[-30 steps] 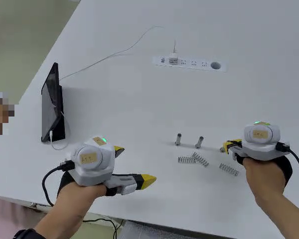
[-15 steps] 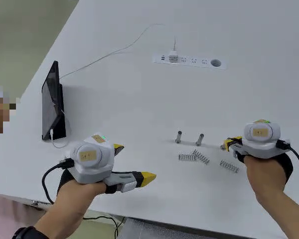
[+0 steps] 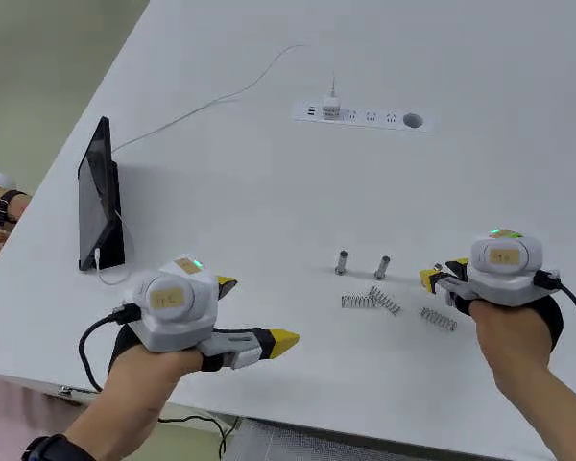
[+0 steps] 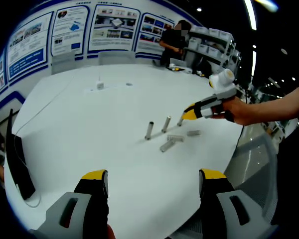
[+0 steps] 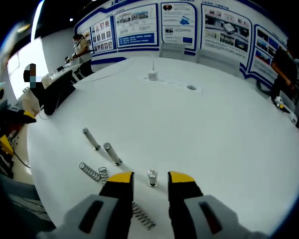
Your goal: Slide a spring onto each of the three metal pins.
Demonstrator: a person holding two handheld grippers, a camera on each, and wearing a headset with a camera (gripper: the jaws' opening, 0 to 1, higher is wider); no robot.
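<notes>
Two metal pins (image 3: 342,262) (image 3: 382,267) stand upright on the white table (image 3: 269,192). A third pin (image 5: 152,177) stands between the jaws of my right gripper (image 5: 151,185), which is open with a small gap on each side of the pin. Three springs lie flat on the table: two close together (image 3: 358,302) (image 3: 386,301) and one (image 3: 439,318) just under the right gripper (image 3: 442,272). My left gripper (image 3: 256,311) hovers wide open at the lower left with nothing in it, well clear of the pins.
A white power strip (image 3: 365,117) with a plugged-in cable lies at the back. A dark tablet (image 3: 98,197) stands upright on the left. The table's front edge (image 3: 298,423) runs just below both hands. People stand in the background (image 4: 177,37).
The right gripper has edged slightly left, so its jaws now straddle the third pin. The left gripper has barely moved. The head camera has shifted a little.
</notes>
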